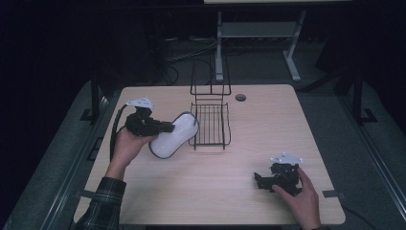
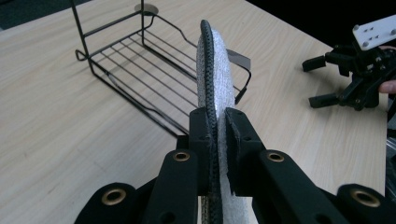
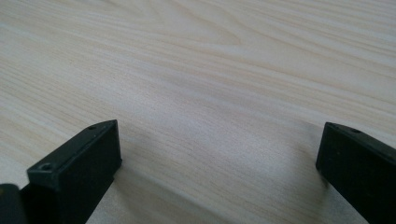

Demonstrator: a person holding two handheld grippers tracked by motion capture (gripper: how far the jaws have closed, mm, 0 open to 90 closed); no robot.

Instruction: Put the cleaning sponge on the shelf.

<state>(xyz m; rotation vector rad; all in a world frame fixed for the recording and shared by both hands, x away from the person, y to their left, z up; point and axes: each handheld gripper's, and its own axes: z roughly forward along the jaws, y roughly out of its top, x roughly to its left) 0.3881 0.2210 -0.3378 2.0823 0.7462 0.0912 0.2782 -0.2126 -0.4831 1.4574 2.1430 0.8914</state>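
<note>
A white oval pad with a dark rim hangs edge-on just left of a black wire rack. My left gripper is shut on its near end; in the left gripper view both jaws pinch the pad, which stands upright in front of the rack. My right gripper rests at the table's front right, jaws wide apart with nothing between them. In the right gripper view it looks along bare wood. The right gripper also appears far off in the left gripper view.
The light wooden table has a round cable hole behind the rack. The rack's tall wire back rises at the far side. A white desk frame stands on the dark floor beyond.
</note>
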